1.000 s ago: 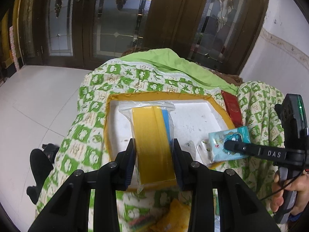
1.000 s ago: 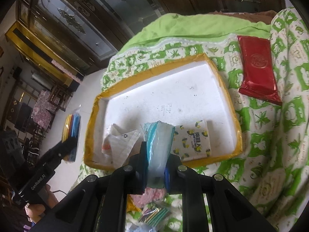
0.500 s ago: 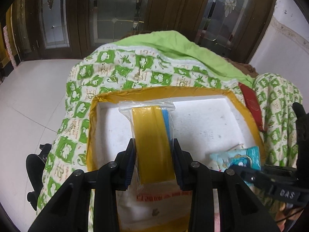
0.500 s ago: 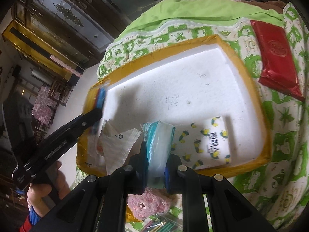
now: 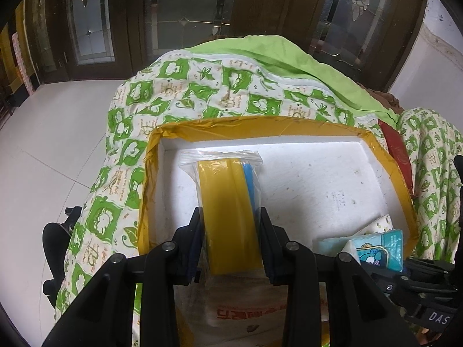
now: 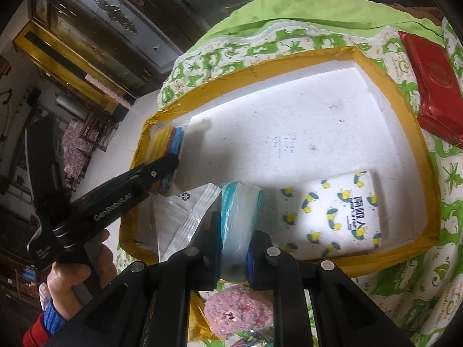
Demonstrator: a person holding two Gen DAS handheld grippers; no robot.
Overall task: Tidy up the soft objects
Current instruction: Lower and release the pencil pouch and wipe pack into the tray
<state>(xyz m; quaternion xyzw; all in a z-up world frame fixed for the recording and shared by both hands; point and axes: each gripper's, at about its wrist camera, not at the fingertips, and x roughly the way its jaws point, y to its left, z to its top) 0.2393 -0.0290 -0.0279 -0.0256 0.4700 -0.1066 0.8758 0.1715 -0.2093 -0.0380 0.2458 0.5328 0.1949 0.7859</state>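
Plainly, both sets of jaws are loaded. The left gripper (image 5: 231, 243) is closed partway on a clear zip bag of yellow and blue foam sheets (image 5: 228, 202), pads squeezing its sides; the bag's long axis runs straight out ahead of the fingers, its sealed end toward the far wall of the white foam tray with yellow-taped rim (image 5: 260, 121). It hangs over the tray's left part, above a flat white packet with red print (image 5: 246, 312) lying on the tray floor under the jaws.

The right gripper (image 6: 233, 256) is clamped tight on a soft teal-and-white tissue pack (image 6: 238, 217), which stands on edge between the pads at the tray's near rim. Just beside it to the right lies a white tissue pack printed with yellow lemons (image 6: 338, 214); to its left, a crinkled clear plastic pouch (image 6: 179, 217).

For the coming move, each held thing seems already over the tray, so the release is a short lowering straight ahead, not a reach. The left load has bare floor beyond it; the right is crowded by both neighbours.

Outside the tray, a red foil pack (image 6: 431, 84) rests on the green-and-white patterned quilt (image 5: 202, 86), and a pink fuzzy item (image 6: 240, 309) waits below the right jaws.
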